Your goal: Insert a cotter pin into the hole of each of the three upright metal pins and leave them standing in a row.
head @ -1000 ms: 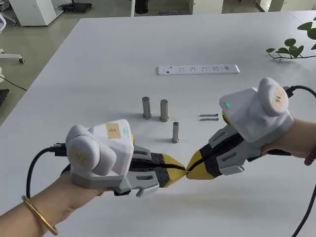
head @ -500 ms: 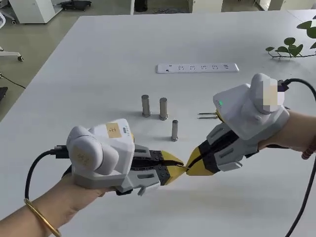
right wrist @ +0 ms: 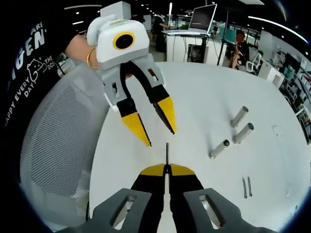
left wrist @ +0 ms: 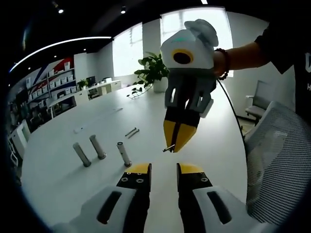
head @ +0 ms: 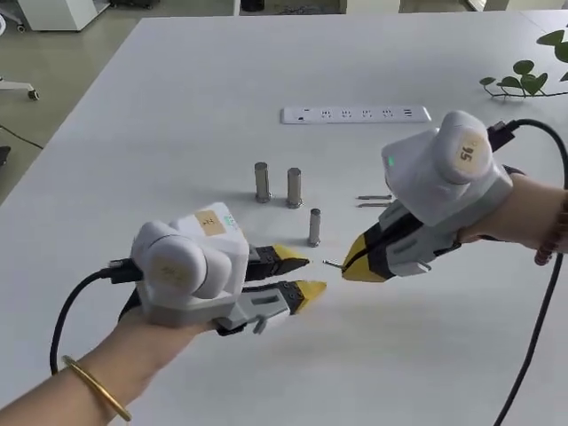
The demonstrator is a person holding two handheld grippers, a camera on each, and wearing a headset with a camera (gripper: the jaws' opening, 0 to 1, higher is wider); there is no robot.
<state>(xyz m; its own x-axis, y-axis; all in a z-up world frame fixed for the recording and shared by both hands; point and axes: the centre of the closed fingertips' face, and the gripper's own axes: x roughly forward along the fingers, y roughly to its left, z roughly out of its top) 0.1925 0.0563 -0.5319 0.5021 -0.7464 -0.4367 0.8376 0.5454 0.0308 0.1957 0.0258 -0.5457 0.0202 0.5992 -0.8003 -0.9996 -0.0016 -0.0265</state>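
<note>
Three upright metal pins [head: 262, 181] [head: 294, 187] [head: 314, 226] stand mid-table; the third one stands nearer to me than the other two. They also show in the left gripper view [left wrist: 97, 146] and the right gripper view [right wrist: 219, 149]. My right gripper [head: 348, 264] is shut on a thin cotter pin [head: 330, 263] [right wrist: 167, 153] that pokes out of its tips, just right of the nearest metal pin. My left gripper [head: 309, 273] [left wrist: 164, 168] is open with nothing between its jaws, a short way left of the cotter pin's tip. Two more cotter pins [head: 374, 201] lie on the table.
A white power strip [head: 355, 114] lies farther back on the white table [head: 177, 106]. Plant leaves [head: 524, 80] reach in at the far right edge. A grey mesh chair [left wrist: 277, 160] stands on my side of the table.
The left gripper's jaws have opened and it has drawn back from the right gripper's tips, which they touched before. The right gripper has lifted slightly, still shut.
</note>
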